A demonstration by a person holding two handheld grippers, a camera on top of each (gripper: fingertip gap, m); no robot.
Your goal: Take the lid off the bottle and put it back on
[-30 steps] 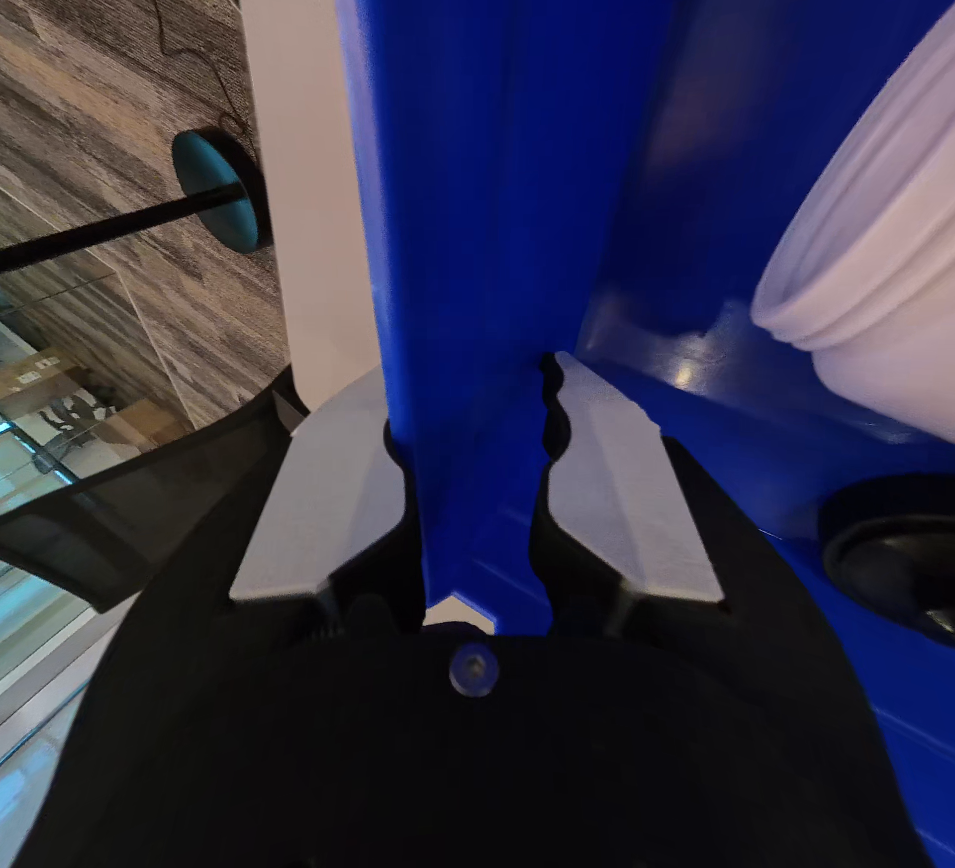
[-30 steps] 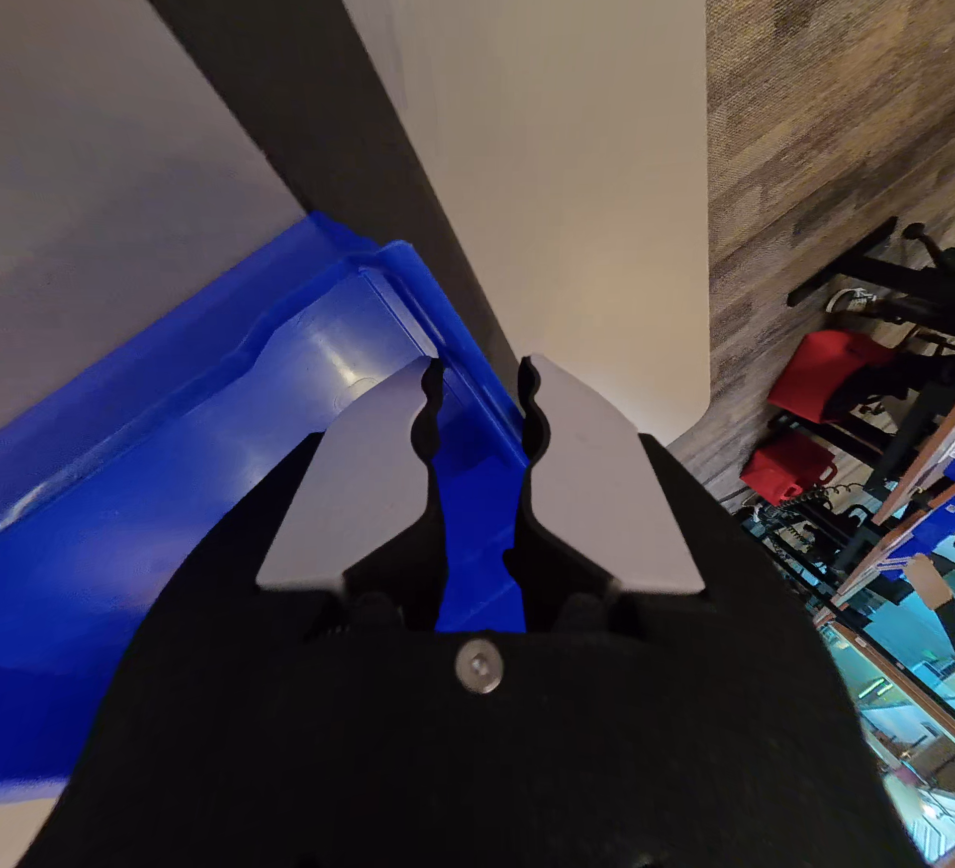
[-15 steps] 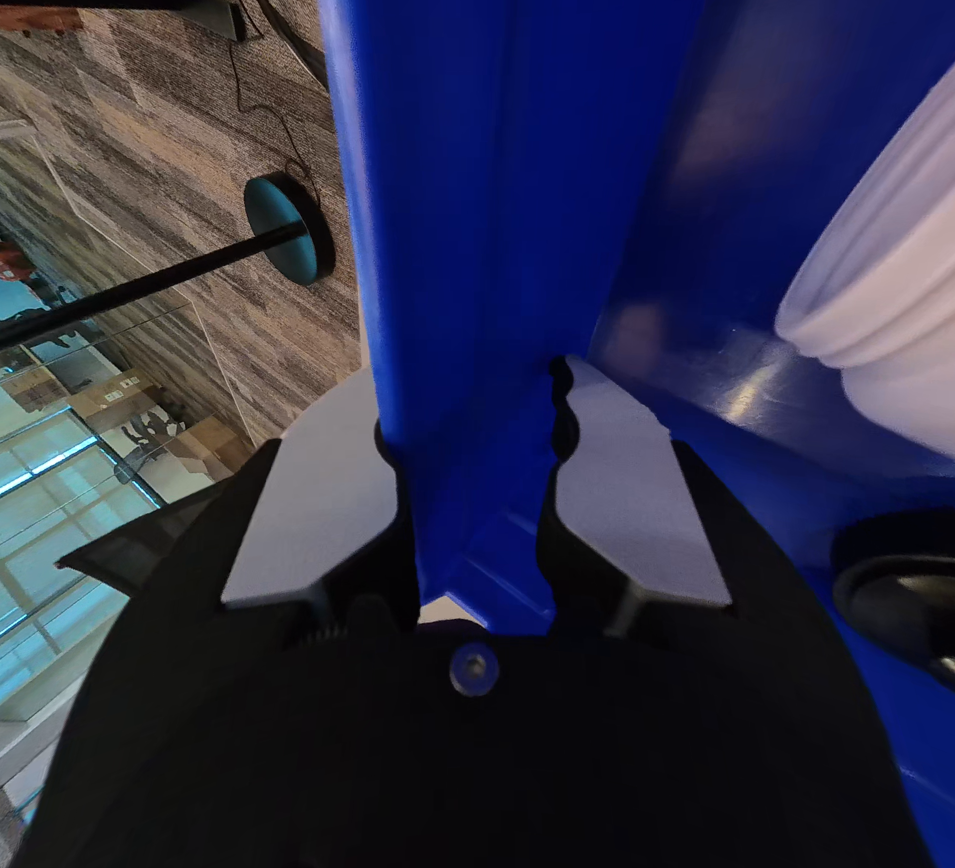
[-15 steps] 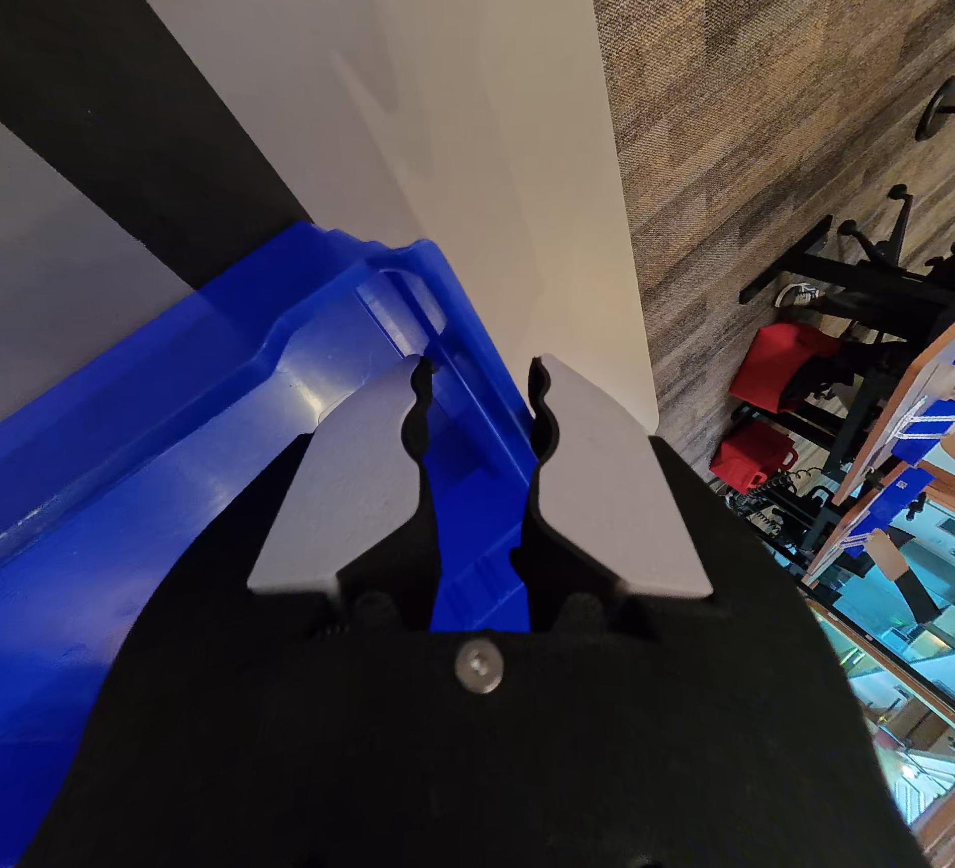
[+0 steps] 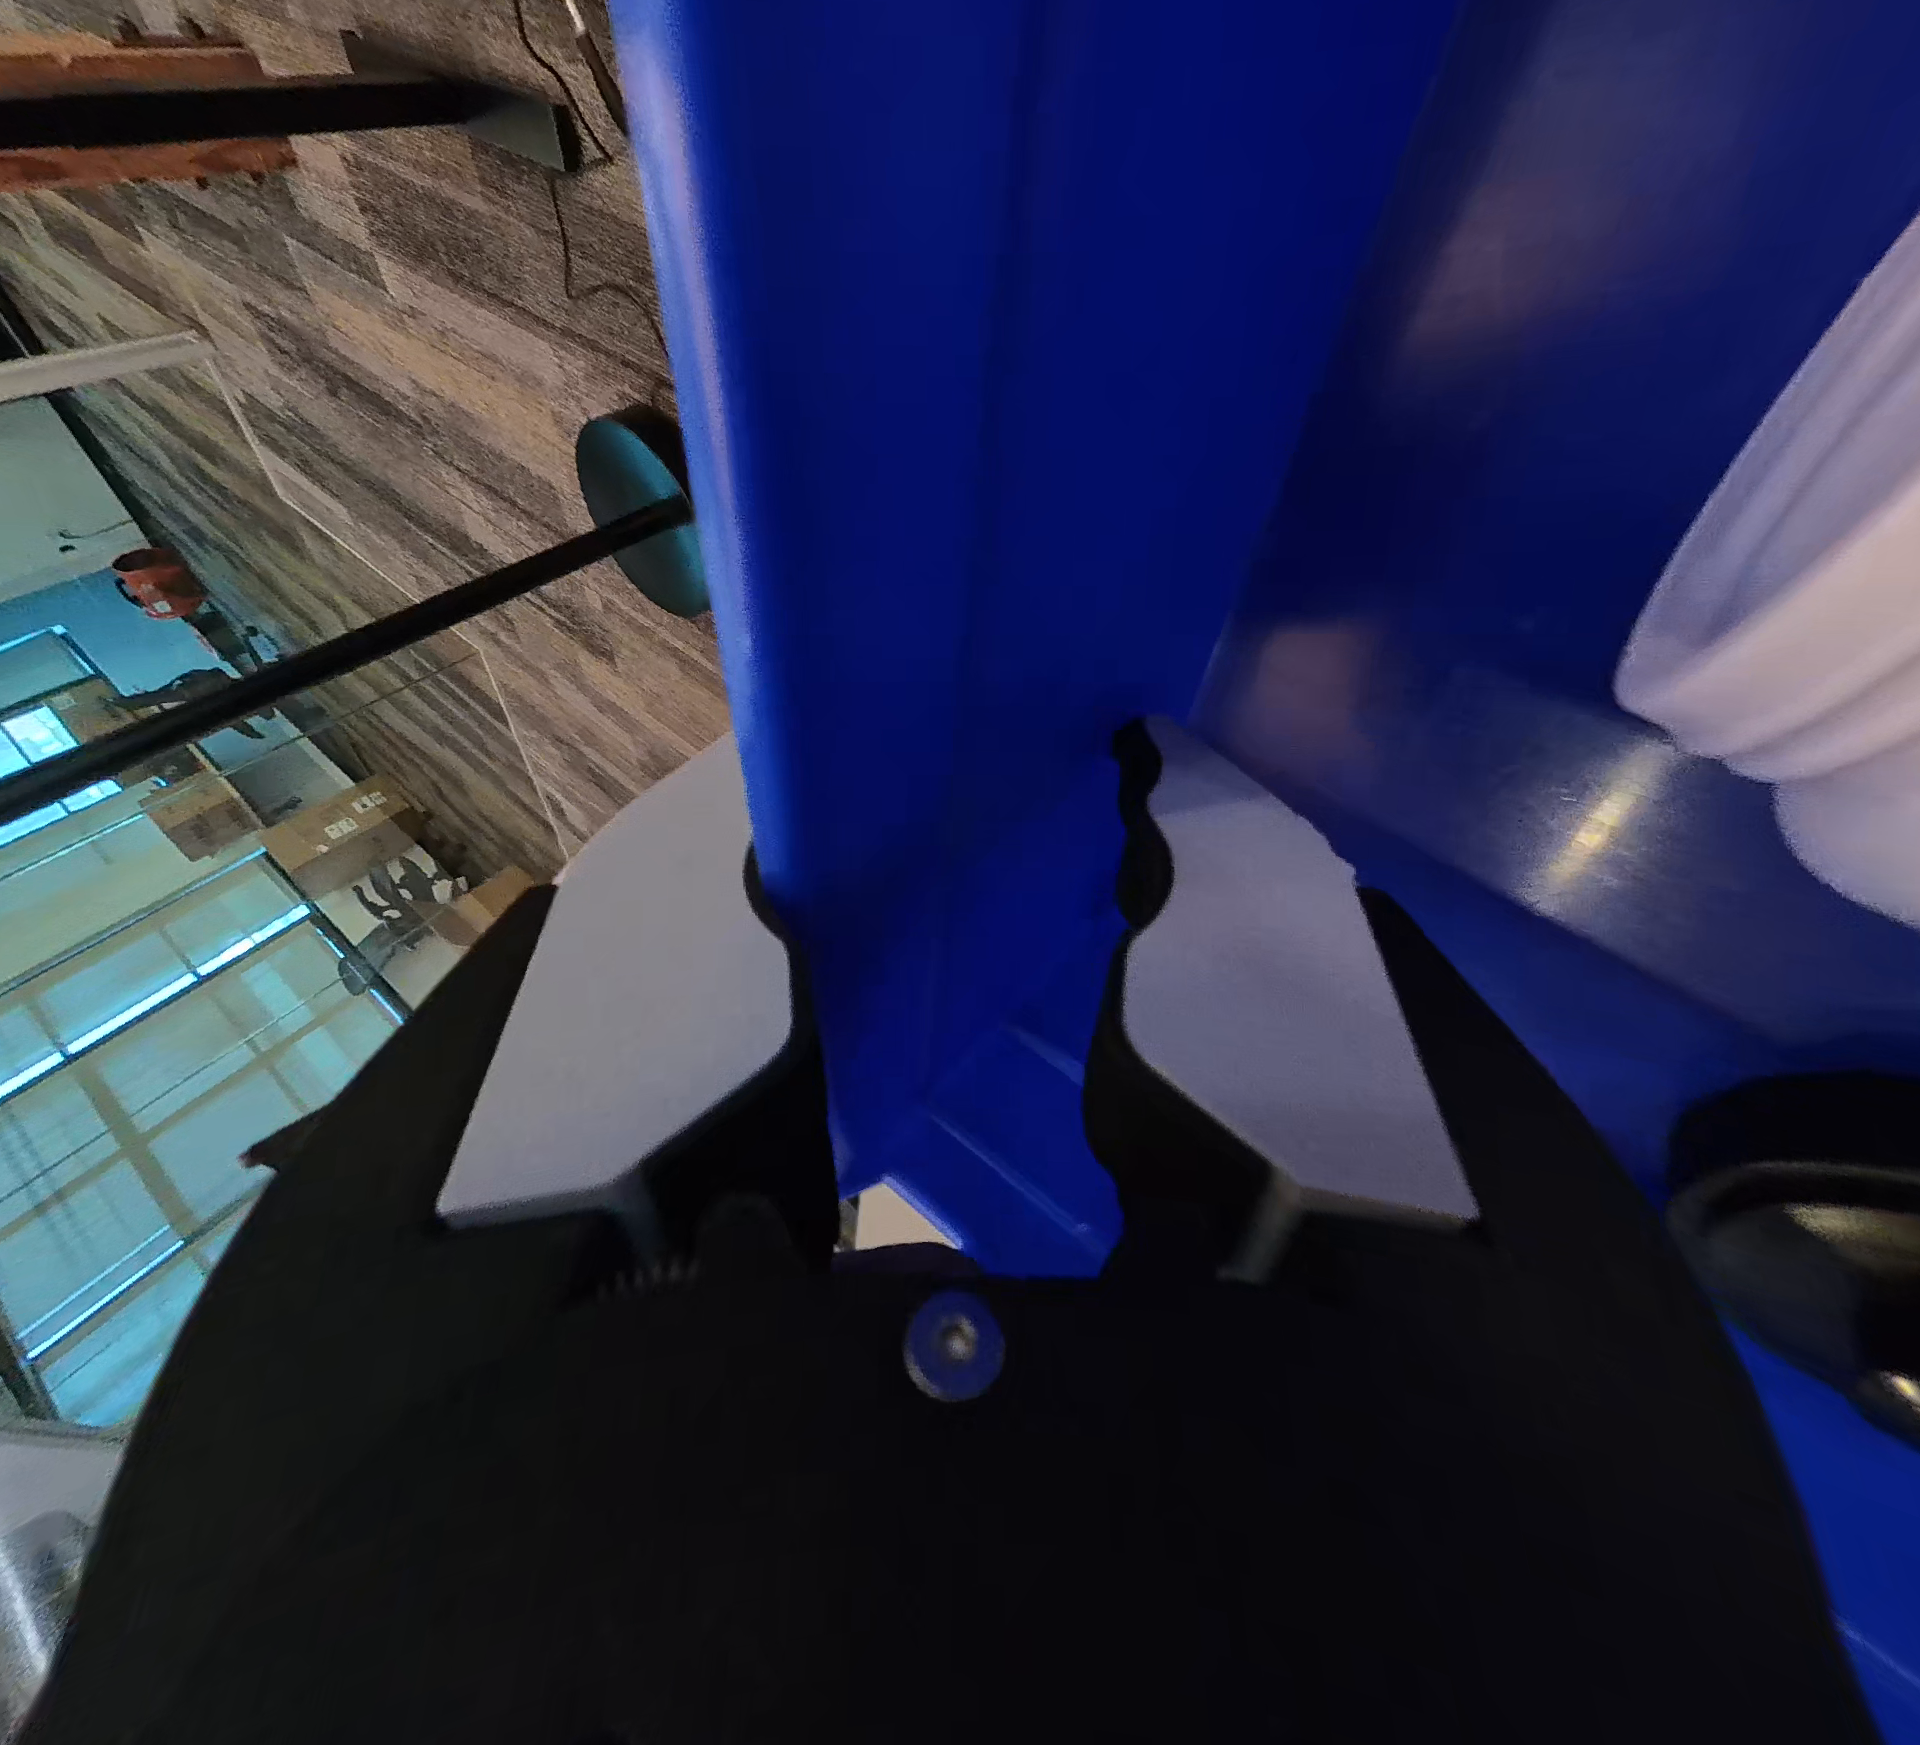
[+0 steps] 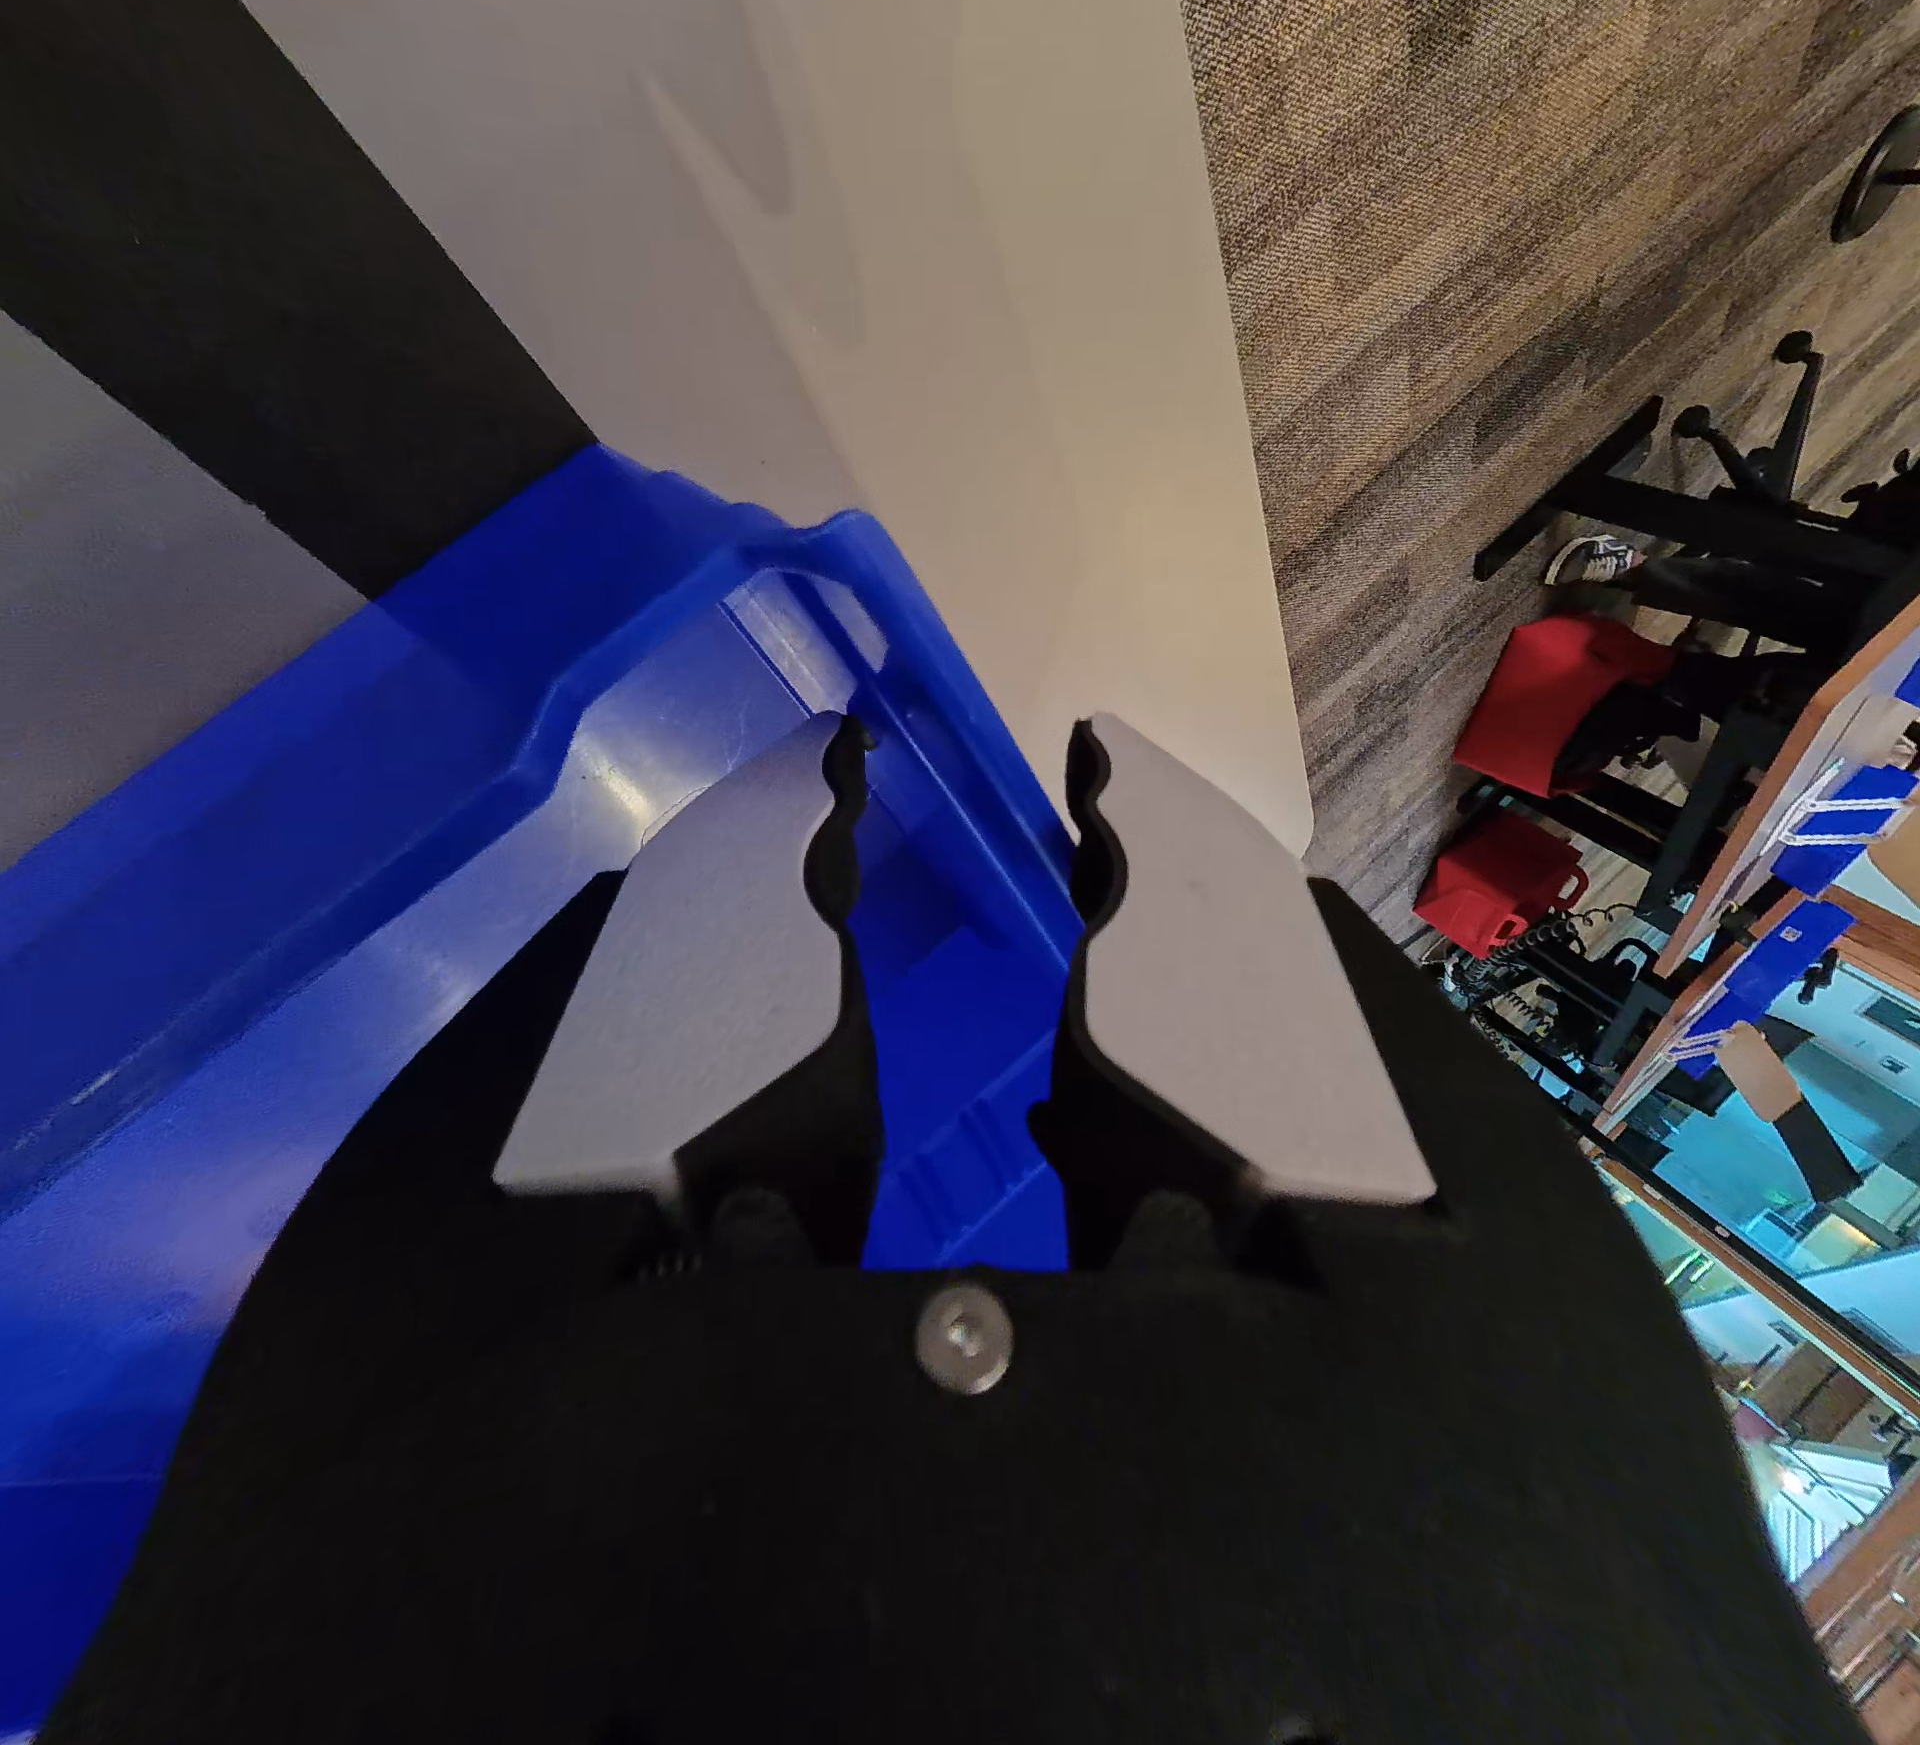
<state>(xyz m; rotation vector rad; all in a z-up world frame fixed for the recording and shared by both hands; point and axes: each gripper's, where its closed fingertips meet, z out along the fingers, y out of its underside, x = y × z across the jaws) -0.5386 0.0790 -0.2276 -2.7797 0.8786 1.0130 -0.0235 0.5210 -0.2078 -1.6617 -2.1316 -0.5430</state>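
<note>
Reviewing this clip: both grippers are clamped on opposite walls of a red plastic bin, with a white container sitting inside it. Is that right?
Not quite: the bin is blue, not red, as both wrist views show. The rest holds. The left gripper has its jaws closed on one wall, the right gripper straddles the rim of another, and the left wrist view shows the white container inside.

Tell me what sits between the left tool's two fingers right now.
In the left wrist view, the blue bin's wall runs between the left tool's fingers, which straddle it.
</note>
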